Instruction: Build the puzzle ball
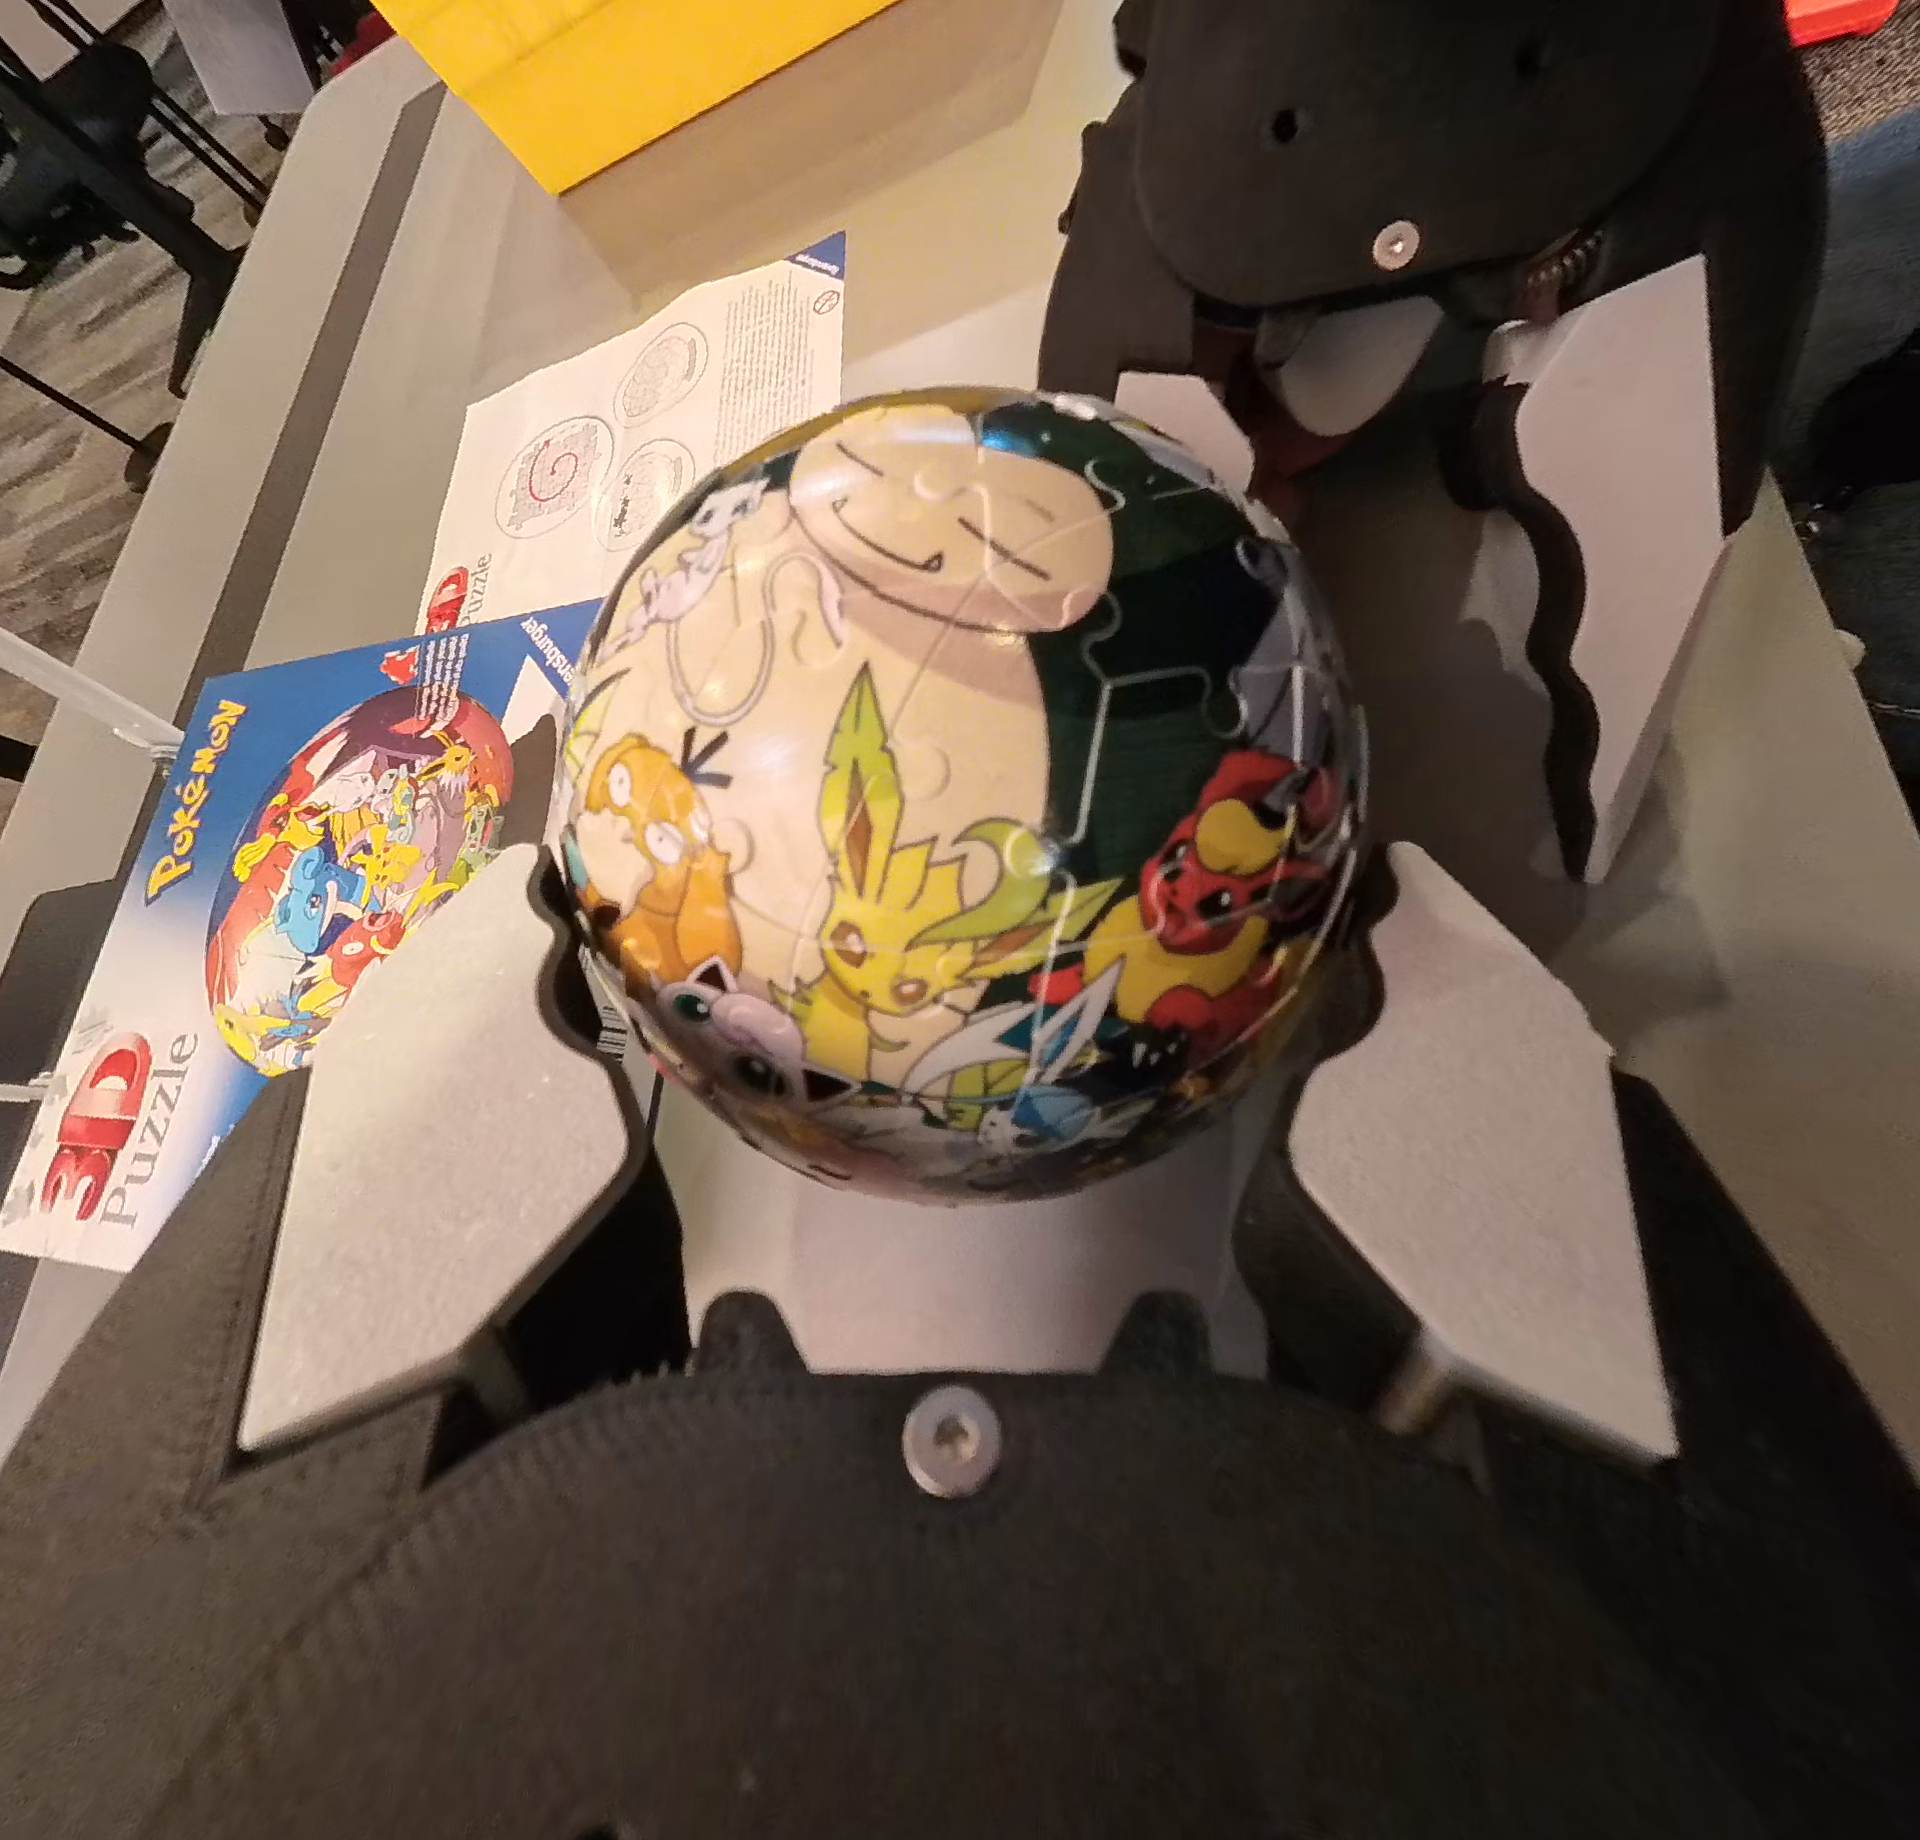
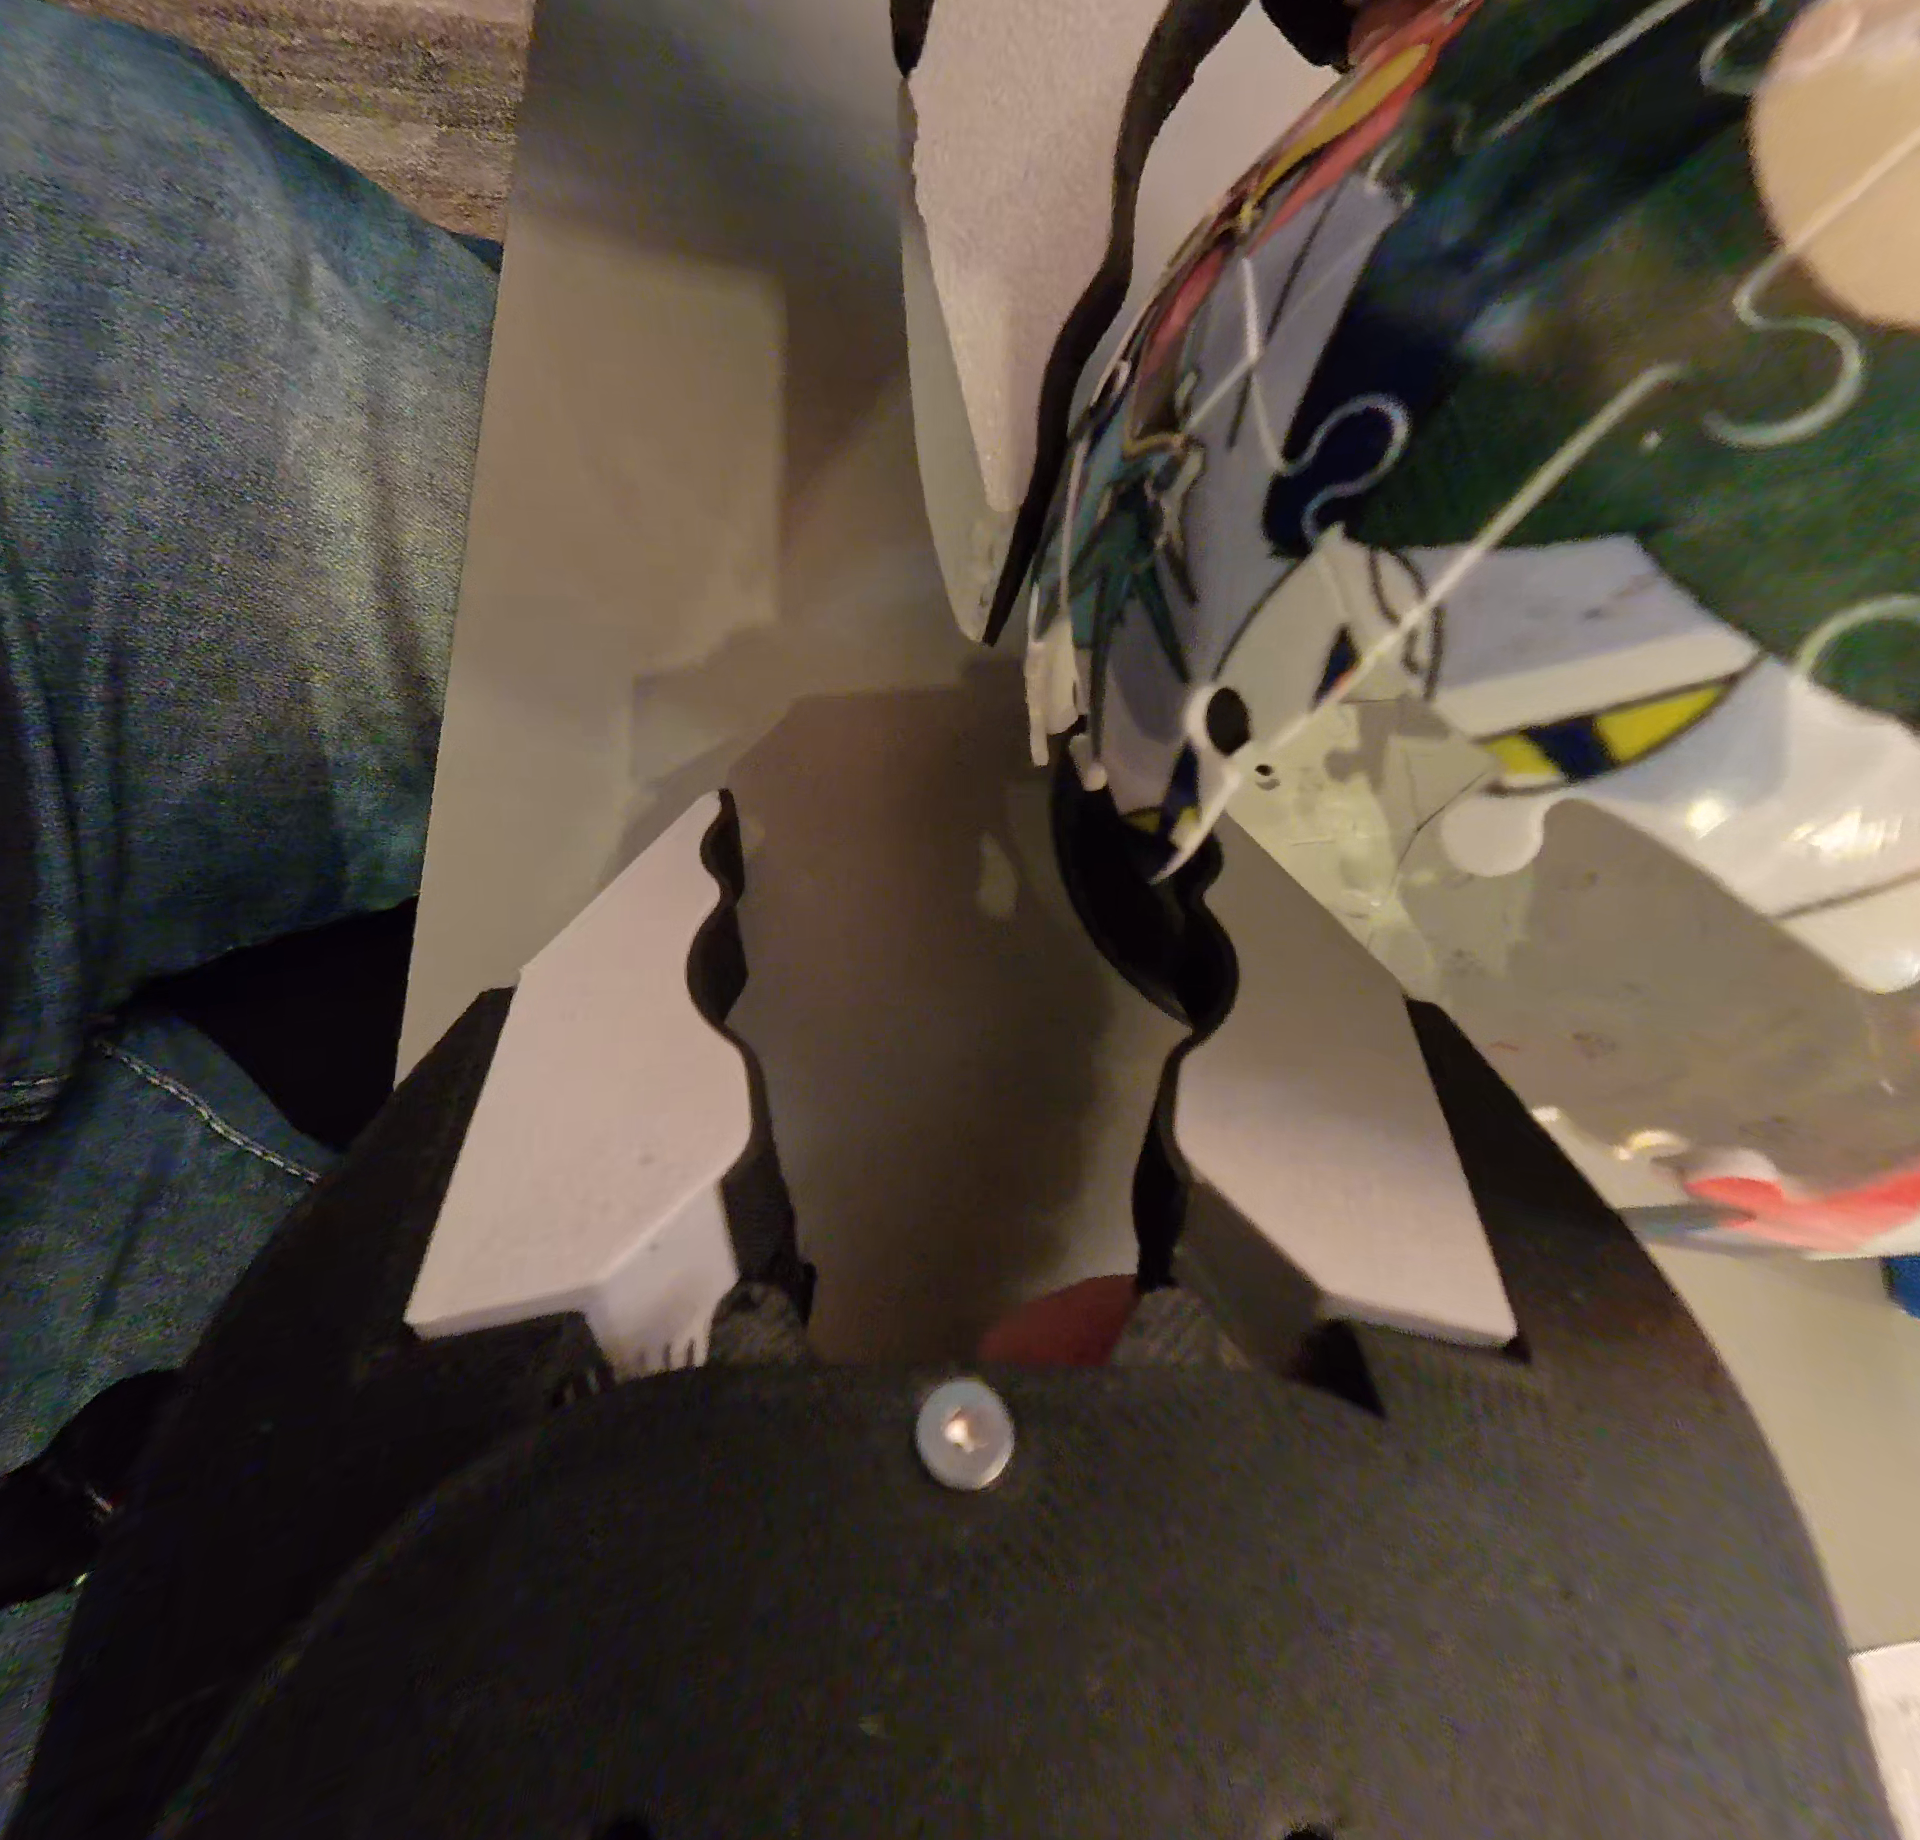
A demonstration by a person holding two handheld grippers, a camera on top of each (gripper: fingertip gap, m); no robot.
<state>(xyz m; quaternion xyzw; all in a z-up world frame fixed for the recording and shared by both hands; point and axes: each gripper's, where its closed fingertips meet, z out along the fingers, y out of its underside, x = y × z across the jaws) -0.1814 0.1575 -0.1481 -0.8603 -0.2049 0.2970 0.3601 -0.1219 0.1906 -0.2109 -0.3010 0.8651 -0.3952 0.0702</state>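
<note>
Centrally in the left wrist view, the left gripper (image 1: pixel 961 891) clasps the puzzle ball (image 1: pixel 966 782) above the table (image 1: pixel 1714 855), while the right gripper (image 2: pixel 966 845), jaws spread and empty, sits just beside it at upper right.

black textured gripper bodies, silver screw (image 1: pixel 948 1443), white-faced wavy-edged fingers (image 2: pixel 613 1094).

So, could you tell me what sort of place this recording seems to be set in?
Probably an office or lab workspace rather than a home. A light grey table holds the puzzle ball, printed leaflets and a yellow box; beyond its edge are patterned carpet and dark chair legs.
</note>
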